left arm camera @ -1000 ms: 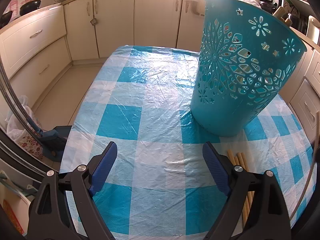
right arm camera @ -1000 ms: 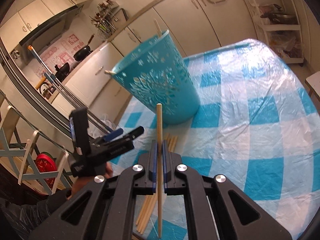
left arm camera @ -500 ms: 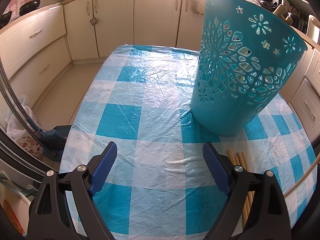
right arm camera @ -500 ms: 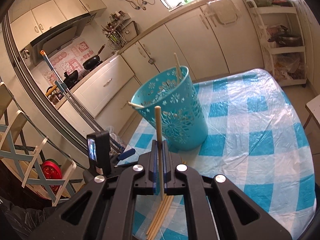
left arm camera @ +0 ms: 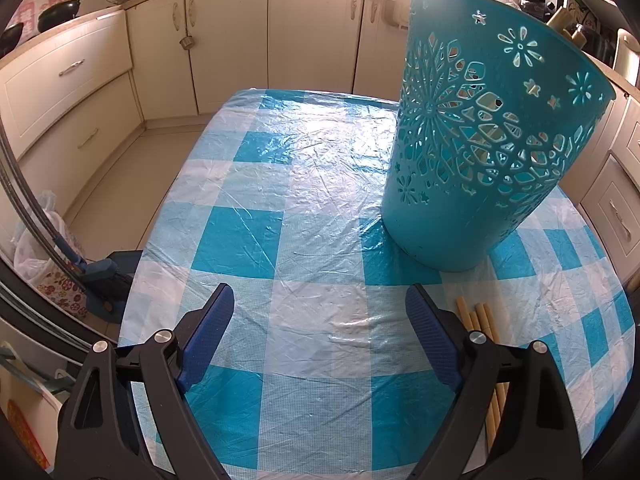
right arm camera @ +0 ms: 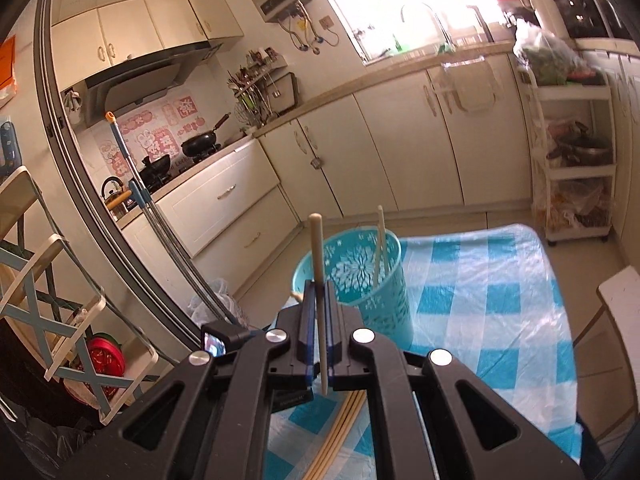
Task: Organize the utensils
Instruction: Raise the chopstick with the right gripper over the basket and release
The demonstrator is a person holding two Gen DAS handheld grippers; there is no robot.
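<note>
A teal cut-out basket (left arm camera: 488,136) stands on the blue-and-white checked tablecloth (left arm camera: 304,184); it also shows in the right wrist view (right arm camera: 360,276), with chopsticks (right arm camera: 379,248) leaning inside. My right gripper (right arm camera: 319,320) is shut on a wooden chopstick (right arm camera: 318,280), held upright high above the table, near side of the basket. Several loose chopsticks (left arm camera: 480,320) lie on the cloth in front of the basket, and show under my right gripper (right arm camera: 340,432). My left gripper (left arm camera: 320,336) is open and empty, low over the cloth, left of the loose chopsticks.
Cream kitchen cabinets (left arm camera: 224,48) ring the table. A broom and dustpan (left arm camera: 100,276) stand by the table's left edge. A white rack (right arm camera: 572,160) stands at the far right. A white chair (right arm camera: 620,300) is at the table's right side.
My right gripper has risen and pulled back with the chopstick; the basket now looks smaller and lower in its view. My left gripper has stayed still and open.
</note>
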